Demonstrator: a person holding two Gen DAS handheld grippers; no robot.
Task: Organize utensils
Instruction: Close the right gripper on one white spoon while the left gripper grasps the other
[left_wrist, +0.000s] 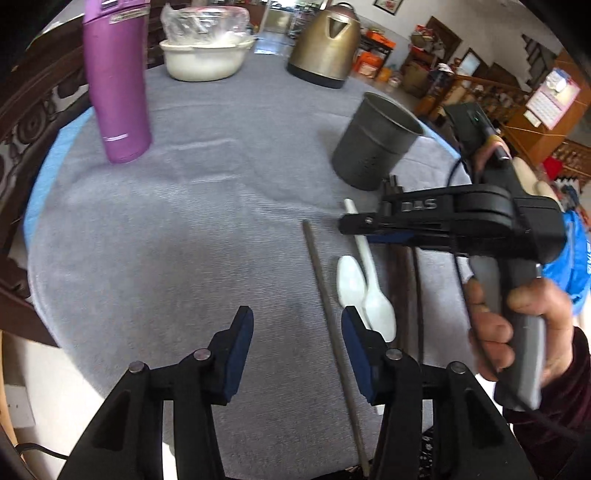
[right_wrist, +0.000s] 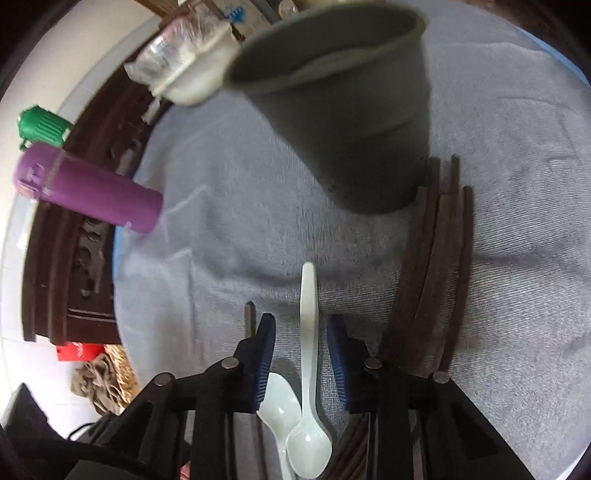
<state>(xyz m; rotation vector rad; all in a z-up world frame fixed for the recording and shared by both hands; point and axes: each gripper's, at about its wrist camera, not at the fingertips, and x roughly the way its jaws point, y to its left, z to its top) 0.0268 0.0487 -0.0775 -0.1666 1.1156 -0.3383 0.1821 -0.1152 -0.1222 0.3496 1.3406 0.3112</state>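
Two white plastic spoons (right_wrist: 308, 295) (right_wrist: 279, 402) lie side by side on the grey cloth. My right gripper (right_wrist: 301, 320) points down over them with the longer spoon's handle between its blue pads; a gap shows on each side, so the pads do not press it. A bundle of dark chopsticks (right_wrist: 428, 266) lies just to its right, beside the grey utensil cup (right_wrist: 351, 110). My left gripper (left_wrist: 297, 317) stands open low over the cloth, with a single dark chopstick (left_wrist: 325, 295) passing close to its right finger. The right gripper (left_wrist: 347, 223) and the hand holding it show at the right in the left wrist view.
A purple bottle (left_wrist: 116, 81) stands at the back left, with a white bowl (left_wrist: 203, 59) covered in plastic and a metal kettle (left_wrist: 325, 44) behind. The cloth-covered table (left_wrist: 184, 240) drops off at its round edge on the left. A cable hangs from the right gripper.
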